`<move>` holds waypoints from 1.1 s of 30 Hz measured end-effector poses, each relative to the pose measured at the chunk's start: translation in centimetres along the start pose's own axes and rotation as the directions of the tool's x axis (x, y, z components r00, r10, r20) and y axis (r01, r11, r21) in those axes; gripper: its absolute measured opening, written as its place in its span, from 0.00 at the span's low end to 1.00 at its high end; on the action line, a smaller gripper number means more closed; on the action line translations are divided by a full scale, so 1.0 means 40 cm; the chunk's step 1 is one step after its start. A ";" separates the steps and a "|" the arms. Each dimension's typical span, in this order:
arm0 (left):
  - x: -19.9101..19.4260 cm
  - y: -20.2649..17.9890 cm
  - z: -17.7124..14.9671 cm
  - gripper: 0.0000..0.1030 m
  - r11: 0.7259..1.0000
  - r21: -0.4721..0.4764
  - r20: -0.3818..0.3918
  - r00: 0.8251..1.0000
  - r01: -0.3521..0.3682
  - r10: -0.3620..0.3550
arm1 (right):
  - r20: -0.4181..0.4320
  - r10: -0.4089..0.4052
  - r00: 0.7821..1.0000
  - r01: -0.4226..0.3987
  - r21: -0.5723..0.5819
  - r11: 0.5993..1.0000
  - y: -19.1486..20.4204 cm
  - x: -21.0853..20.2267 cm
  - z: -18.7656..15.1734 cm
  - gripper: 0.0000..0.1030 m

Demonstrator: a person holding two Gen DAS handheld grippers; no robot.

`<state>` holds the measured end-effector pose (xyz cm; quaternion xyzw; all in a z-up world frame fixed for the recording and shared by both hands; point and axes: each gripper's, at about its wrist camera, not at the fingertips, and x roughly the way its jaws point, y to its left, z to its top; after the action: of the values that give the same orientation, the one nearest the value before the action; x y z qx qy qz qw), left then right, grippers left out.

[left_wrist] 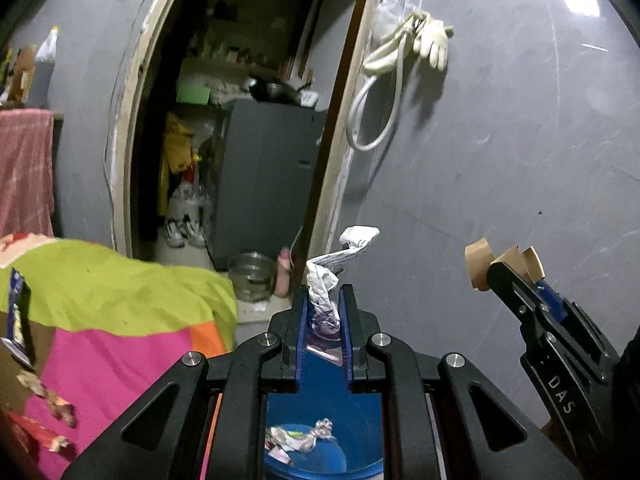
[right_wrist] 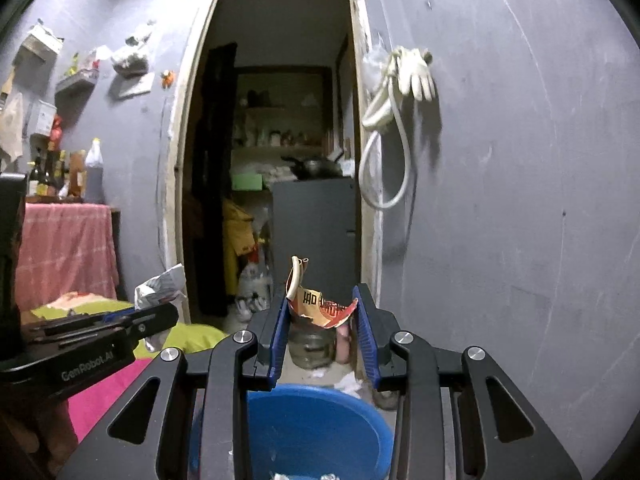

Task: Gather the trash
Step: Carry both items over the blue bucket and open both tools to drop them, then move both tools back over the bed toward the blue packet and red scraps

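We take the blue basin (right_wrist: 316,428) as our landmark. It stands on the floor directly below both grippers, and some crumpled scraps already lie inside it. Above the basin, the left gripper (left_wrist: 324,300) has its blue pads pressed nearly together, and they pinch a crumpled piece of printed white paper (left_wrist: 340,258) that sticks up out of the fingertips. To the right of it, also above the basin, the right gripper (right_wrist: 324,312) pinches a torn piece of brown and red cardboard (right_wrist: 320,300) between its fingers (right_wrist: 280,328); these stand a little wider apart, because the cardboard spans the gap from pad to pad. Behind the basin, on the floor near the doorway (right_wrist: 276,140), we see a glass jar (right_wrist: 310,344). To the left of the basin lies a cloth in green and pink (left_wrist: 116,320), with a few wrappers (left_wrist: 16,316) on it. Above and to the right of the basin, a white hose and a pair of gloves (right_wrist: 416,72) hang on the grey wall (right_wrist: 520,200).
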<state>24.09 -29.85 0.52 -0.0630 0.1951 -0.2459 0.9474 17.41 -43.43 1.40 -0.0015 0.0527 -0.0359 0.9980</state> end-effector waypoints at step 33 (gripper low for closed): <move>-0.134 0.189 0.041 0.94 0.976 -0.157 -0.075 0.987 -0.150 0.140 | -0.085 0.111 0.990 -0.092 0.202 0.975 -0.033 0.053 0.002 0.88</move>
<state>23.79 -20.62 2.22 -0.1178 0.2484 -0.1613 0.9478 19.43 -44.89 1.28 0.1021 0.0965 0.0103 0.9900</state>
